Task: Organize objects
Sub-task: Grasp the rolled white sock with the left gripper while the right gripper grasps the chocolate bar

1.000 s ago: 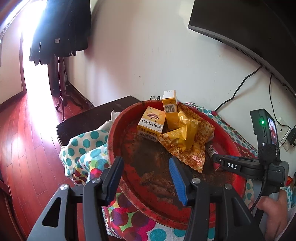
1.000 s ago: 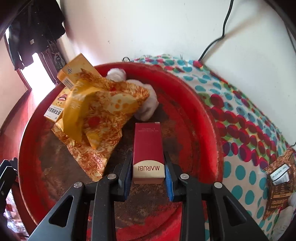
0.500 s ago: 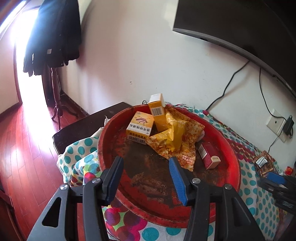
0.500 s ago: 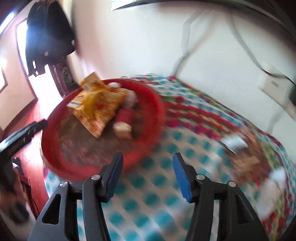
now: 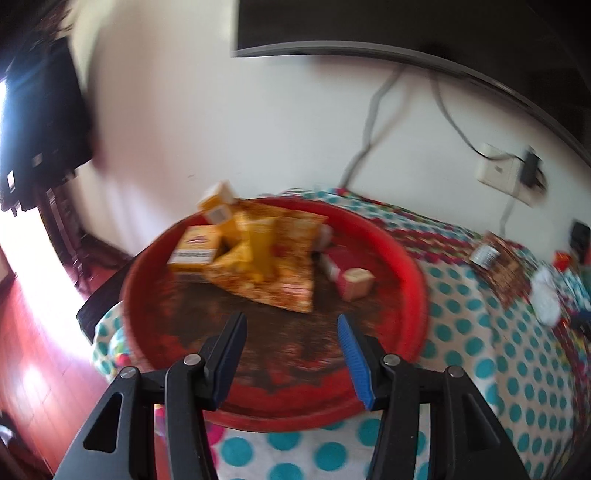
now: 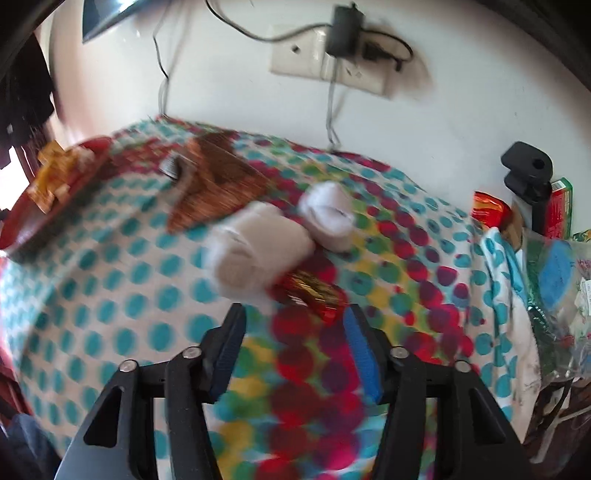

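A round red tray (image 5: pixel 413 288) sits on a polka-dot cloth (image 5: pixel 517 350). In it lie two yellow boxes (image 5: pixel 194 251), a yellow-orange snack bag (image 5: pixel 273 266) and a red box (image 5: pixel 347 273). My left gripper (image 5: pixel 291 332) is open and empty over the tray's near part. My right gripper (image 6: pixel 293 328) is open and empty over the cloth, just short of a red-gold candy wrapper (image 6: pixel 314 291) and two white rolled socks (image 6: pixel 255 251). A brown packet (image 6: pixel 218 184) lies beyond them. The tray also shows at the far left of the right wrist view (image 6: pixel 22 221).
A wall with a socket plate (image 6: pixel 332 62) and cables stands behind the table. Packets and bags (image 6: pixel 554 266) crowd the cloth's right edge next to a black stand (image 6: pixel 528 177). A dark monitor (image 5: pixel 406 29) hangs above. Red wood floor (image 5: pixel 33 362) lies to the left.
My right gripper let go of the red box in the tray, opened, and swung right to the socks and candy wrapper. My left gripper pulled back and turned slightly right.
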Demonstrator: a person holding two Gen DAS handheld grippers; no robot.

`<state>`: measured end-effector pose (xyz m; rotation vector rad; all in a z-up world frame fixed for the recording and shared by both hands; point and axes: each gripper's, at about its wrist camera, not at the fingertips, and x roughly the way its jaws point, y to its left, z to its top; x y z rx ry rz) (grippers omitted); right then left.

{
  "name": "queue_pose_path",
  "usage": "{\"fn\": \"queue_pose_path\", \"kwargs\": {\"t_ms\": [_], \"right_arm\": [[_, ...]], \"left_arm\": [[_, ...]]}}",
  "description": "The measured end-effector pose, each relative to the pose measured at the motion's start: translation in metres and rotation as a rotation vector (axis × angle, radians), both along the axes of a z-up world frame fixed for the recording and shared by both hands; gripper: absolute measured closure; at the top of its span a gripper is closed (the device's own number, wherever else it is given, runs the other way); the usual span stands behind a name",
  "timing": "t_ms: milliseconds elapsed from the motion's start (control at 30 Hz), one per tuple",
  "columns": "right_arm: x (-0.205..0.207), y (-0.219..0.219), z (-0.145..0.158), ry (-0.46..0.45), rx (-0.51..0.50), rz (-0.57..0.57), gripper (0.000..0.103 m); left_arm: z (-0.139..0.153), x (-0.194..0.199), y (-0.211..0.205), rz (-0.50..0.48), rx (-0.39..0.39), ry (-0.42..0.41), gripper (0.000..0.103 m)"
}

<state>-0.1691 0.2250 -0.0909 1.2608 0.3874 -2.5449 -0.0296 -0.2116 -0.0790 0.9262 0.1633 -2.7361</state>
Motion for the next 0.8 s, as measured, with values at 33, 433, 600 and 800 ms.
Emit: {"fn": "queue_pose_path", "kwargs": {"t_ms": [33,433,600,800], "right_arm": [[0.0,0.001,-0.003,0.0,0.003,0.009,0.055],[-0.036,-0.001,-0.031,-0.017,-0.033,0.089,0.056],[-0.032,0.002,-0.032,-0.035,-0.088,0.073,0.08],[-0.016,0.024,-0.032,-0.015,-0.108,0.016,0.081]], "left_arm": [[-0.002,-0.002,0.005,-0.026,0.002,-0.009,0.05],[0.006,-0.055,0.127,-0.422,0.069,-0.129,0.05],[0.003,-0.091,0.202,-0.577,0.035,-0.176,0.05],[-0.01,-0.129,0.282,-0.713,0.003,-0.24,0.05]]}}
